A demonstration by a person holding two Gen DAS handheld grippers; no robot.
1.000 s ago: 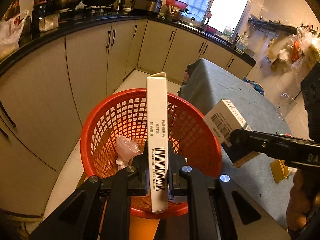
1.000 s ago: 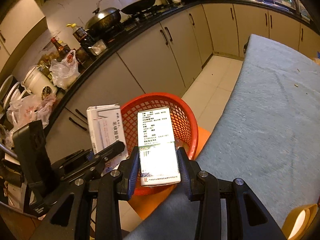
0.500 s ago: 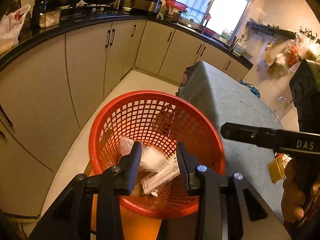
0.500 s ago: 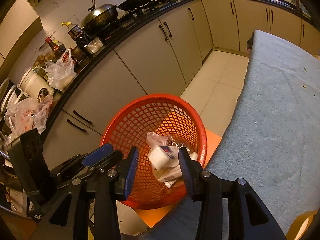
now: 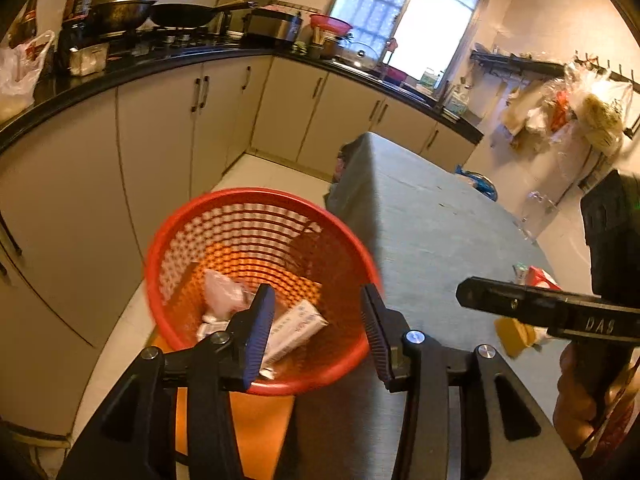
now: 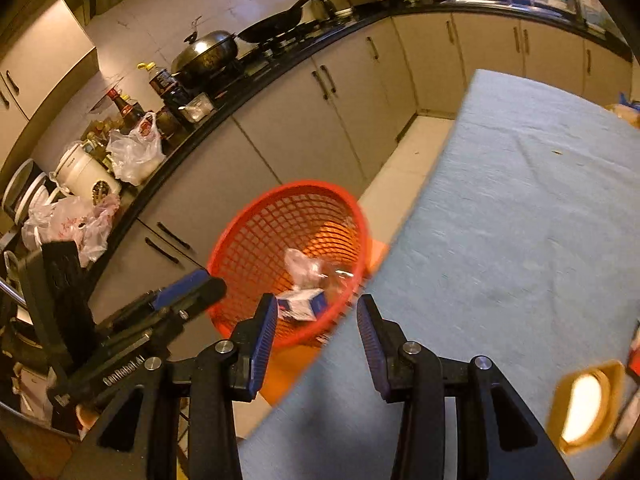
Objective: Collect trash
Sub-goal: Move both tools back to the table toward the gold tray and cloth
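A red mesh basket [image 5: 168, 240] stands on the floor beside the grey-clothed table [image 5: 432, 232]; it also shows in the right wrist view [image 6: 248, 240]. Inside lie a white box [image 5: 294, 326], a blue-and-white box [image 6: 302, 304] and a crumpled plastic bag [image 5: 222, 292]. My left gripper [image 5: 318, 334] is open and empty above the basket's near rim. My right gripper [image 6: 316, 334] is open and empty over the table edge next to the basket. A yellow tape roll [image 6: 586, 404] and a red-and-white packet [image 5: 538, 278] lie on the table.
Beige kitchen cabinets [image 5: 160, 132] with a black counter [image 5: 120, 72] run along the left and back. Pans, bottles and plastic bags sit on the counter [image 6: 240, 84]. An orange stool [image 5: 256, 420] stands under the basket.
Both grippers opened and dropped their boxes into the basket. Both have since drawn back and swung right, toward the table.
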